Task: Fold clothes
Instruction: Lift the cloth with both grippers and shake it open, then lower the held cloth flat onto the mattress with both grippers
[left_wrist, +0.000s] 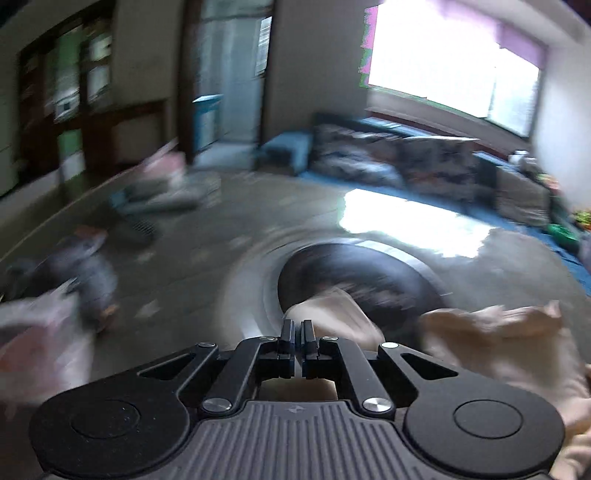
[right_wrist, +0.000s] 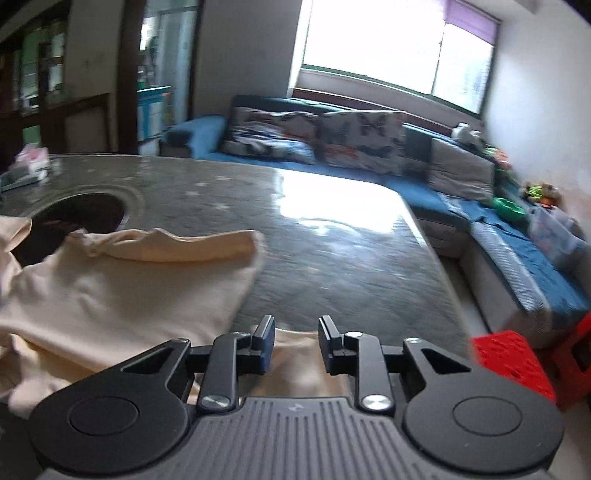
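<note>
Left gripper (left_wrist: 297, 326): fingers pressed together. Cream cloth shows just beyond the tips and through the frame below them. Whether a thin edge is caught between the pads I cannot tell; the left wrist view is badly smeared.

Ahead of the left fingers: the grey stone-look table (left_wrist: 229, 236) with a dark round inset (left_wrist: 369, 273). A heap of pale pink and grey clothes (left_wrist: 51, 306) lies well to the left of the fingers, too blurred to sort out.

Task item: a cream knit garment (right_wrist: 122, 284), soft and thin. It lies on the table's near side, bunched to the left of the right fingers, with a rolled fold along its far edge. One flap runs under and between the right fingers.

Right gripper (right_wrist: 297, 339): fingers spread, a clear gap between them, cloth below the gap but neither pad pressing on it. It holds nothing.

Judgement on the step: this looks like regripping before a fold.
- Set the right fingers lower so the hem goes between the pads before closing.
- Pinch one layer at a corner, not a bunch.
- Pull the two hands apart to flatten the cloth before folding.
- Keep the cloth off the dark inset, where the edge may snag or sag.

Far right of the fingers: a red perforated plastic stool (right_wrist: 517, 362) beside the table, and a blue sofa (right_wrist: 491, 236) beyond it.
</note>
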